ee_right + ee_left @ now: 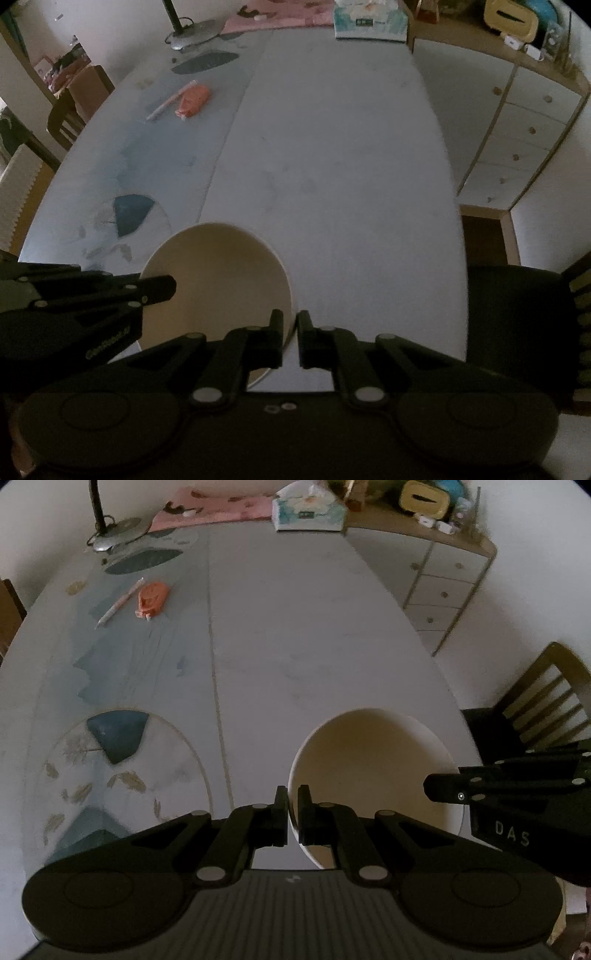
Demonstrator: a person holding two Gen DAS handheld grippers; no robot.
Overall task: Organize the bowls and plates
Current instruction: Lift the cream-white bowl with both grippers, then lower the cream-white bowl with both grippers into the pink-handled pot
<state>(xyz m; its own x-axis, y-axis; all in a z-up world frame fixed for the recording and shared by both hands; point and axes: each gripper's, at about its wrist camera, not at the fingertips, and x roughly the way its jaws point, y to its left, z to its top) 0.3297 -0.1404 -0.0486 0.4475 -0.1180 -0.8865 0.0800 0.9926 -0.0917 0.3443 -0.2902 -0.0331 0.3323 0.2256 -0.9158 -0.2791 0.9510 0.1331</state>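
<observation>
Both black two-finger grippers clamped opposite rims of one cream round bowl (373, 771): left gripper (293, 805) on its left edge, right gripper (290, 328) opposite, above the pale table (295, 627). Keeping both hands level would likely prevent tipping.

A: Identify the item.

B: 1 bowl (373, 760), cream-white, round, plain inside, no contents visible.

A: Pose?

B: Upright, mouth facing up. In the right wrist view the bowl (218, 280) appears over the near part of the table. Contact with the surface cannot be determined.

A: Restraint?

B: The rim is clamped at 2 points on opposite sides, 1 clamp on the left edge and 1 on the right edge.
</observation>
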